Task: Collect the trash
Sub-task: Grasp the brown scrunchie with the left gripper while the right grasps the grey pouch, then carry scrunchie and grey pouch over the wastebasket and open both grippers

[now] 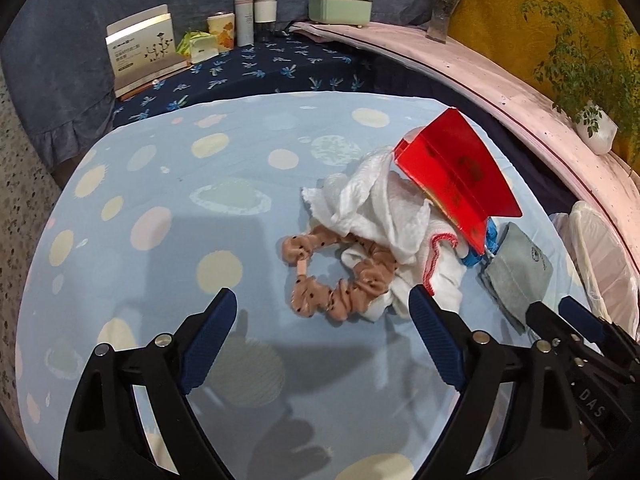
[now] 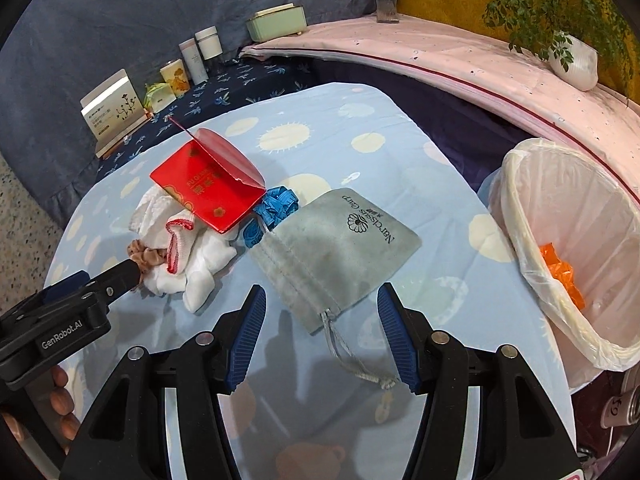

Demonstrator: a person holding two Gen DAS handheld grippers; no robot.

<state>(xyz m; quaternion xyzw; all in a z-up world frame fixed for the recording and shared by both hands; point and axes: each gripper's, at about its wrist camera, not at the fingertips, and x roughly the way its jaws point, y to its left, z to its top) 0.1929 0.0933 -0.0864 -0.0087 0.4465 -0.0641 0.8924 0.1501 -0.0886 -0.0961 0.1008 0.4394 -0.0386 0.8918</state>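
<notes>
Both grippers spread wide, holding nothing.
Left gripper (image 1: 322,316) behind the scrunchie (image 1: 340,276); right gripper (image 2: 322,314) straddles the grey drawstring pouch (image 2: 332,248).

A white booklet (image 1: 142,50), a floral cup (image 1: 221,31), two pale canisters (image 1: 256,14) and a mint-green box (image 1: 340,7) are ranged along the dark patterned cloth (image 1: 256,68), while a potted plant (image 2: 572,60) is set on the pink ledge (image 2: 460,68).
</notes>
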